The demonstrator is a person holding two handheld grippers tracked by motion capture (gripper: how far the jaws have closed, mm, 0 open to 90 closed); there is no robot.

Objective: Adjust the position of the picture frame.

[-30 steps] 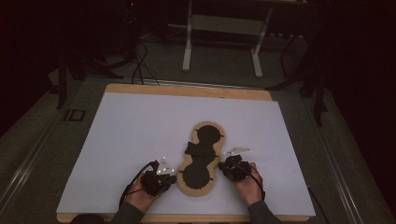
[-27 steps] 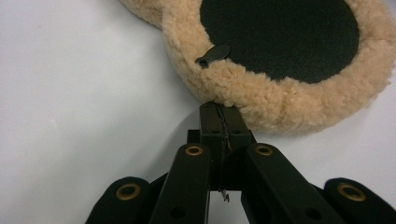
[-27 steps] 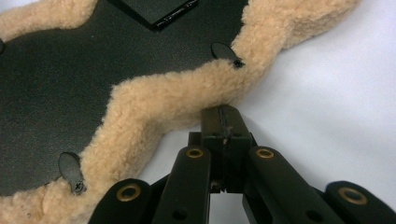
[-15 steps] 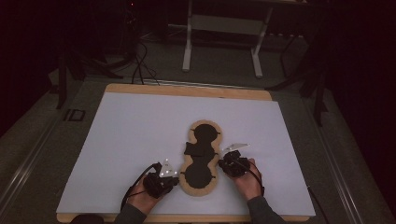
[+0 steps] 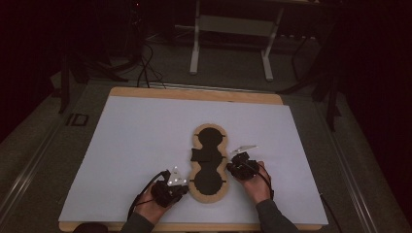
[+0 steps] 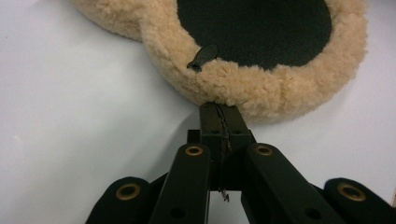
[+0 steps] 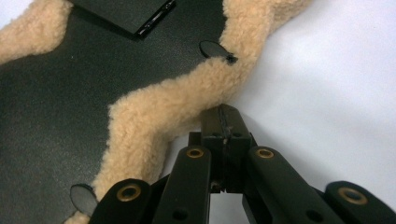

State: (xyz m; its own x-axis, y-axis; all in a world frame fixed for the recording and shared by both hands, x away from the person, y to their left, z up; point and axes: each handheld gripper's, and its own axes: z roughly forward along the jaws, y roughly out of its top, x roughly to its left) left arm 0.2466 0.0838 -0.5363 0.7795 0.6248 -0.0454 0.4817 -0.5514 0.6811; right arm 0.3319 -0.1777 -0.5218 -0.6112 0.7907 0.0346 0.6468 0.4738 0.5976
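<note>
I am working on a big white tabletop (image 5: 136, 145). On it, between my two tongs, lies a flat fluffy pad (image 5: 210, 165) shaped like a peanut. It has a tan woolly edge and a black middle, with a small black flap across its waist.

My left tongs (image 5: 180, 187) sit just beside the near round end of the fluffy pad (image 6: 243, 88). In the left gripper view the tips press tight together, touching the woolly edge right in front of them. I cannot tell if any wool is caught between them. A small black tab (image 6: 202, 57) sits on the edge, a little ahead of the tips.

My right tongs (image 5: 233, 165) are on the other side, at the narrow waist. In the right gripper view they are shut too, tips touching the wool (image 7: 177, 112), with another black tab (image 7: 215, 50) just ahead.

I think the job is to lift or fold this pad. To do it well, I should open both tongs first, slide one tip under the woolly edge, then squeeze. I should move both sides together so the pad does not twist.
</note>
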